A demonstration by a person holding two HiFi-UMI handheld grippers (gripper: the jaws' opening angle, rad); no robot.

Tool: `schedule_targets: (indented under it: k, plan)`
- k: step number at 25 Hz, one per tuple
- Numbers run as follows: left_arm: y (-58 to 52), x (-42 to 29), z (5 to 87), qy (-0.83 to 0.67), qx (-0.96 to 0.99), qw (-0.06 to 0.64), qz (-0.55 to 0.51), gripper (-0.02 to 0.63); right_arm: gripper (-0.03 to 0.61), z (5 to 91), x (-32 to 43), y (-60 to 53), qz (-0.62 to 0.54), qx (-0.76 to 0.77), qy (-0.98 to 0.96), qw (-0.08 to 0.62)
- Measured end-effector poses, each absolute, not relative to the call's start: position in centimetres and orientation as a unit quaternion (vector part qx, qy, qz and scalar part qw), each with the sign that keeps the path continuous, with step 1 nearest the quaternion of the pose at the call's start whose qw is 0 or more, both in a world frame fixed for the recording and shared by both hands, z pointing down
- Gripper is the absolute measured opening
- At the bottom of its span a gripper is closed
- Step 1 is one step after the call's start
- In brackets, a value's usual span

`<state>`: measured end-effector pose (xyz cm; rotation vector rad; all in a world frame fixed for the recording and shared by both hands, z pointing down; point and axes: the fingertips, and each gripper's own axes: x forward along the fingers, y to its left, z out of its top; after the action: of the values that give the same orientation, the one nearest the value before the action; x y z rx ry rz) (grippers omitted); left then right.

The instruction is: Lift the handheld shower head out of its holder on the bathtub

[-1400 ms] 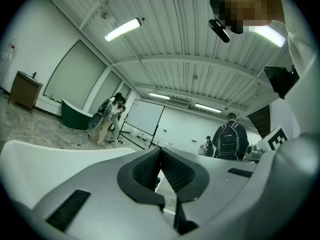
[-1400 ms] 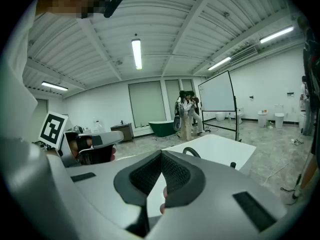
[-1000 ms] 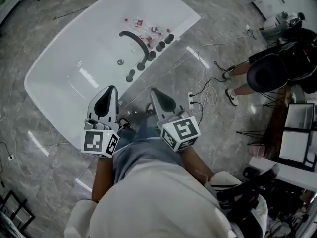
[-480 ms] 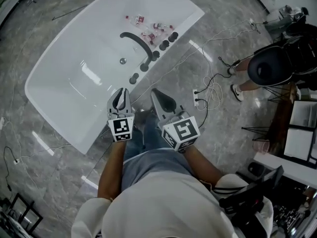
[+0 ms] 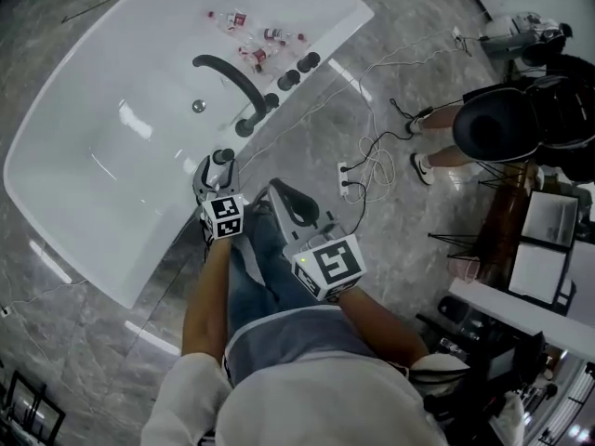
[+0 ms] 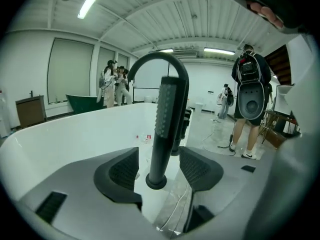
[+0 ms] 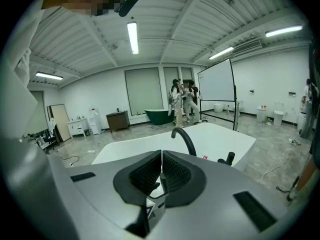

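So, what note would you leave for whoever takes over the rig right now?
Left claw: opening, with the shower head inside it but not gripped.
Right claw: shut, empty, beside the tub.
Shower head: upright in its holder on the tub rim.
Done: left claw lined up around the handle.
Left: close on the handle and lift it straight out.

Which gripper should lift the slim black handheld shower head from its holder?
Left. The left gripper is opening its fingers around the slim black handheld shower head, not yet touching it; the right gripper is shut and farther back.
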<state>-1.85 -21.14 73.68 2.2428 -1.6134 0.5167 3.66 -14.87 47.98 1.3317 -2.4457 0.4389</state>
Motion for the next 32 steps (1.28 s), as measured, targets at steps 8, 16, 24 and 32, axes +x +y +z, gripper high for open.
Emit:
schedule_targets:
  k: [8,16,24,32]
  plan:
    - [-27.2,-0.5,81.2,-0.561,0.788,0.155,0.199,0.150,0.017,56.2,3.4,-21.1,0.162,0.455,-0.858,0.176]
    - [-26.9,-1.1,78.7,-0.578,0.787,0.144,0.159,0.147,0.017,58.1,3.7,-21.8,0.178,0.461,-0.853,0.165]
    - [-21.7,-1.9,59.5,-0.582,0.806,0.081,0.071,0.147,0.017,49.5,3.3,-18.4,0.117,0.462,-0.869,0.135]
    - [-12.3,-1.6,36.5,-0.564,0.824,0.048,-0.004,0.147,0.017,36.0,3.5,-11.6,0.070,0.465,-0.879,0.071]
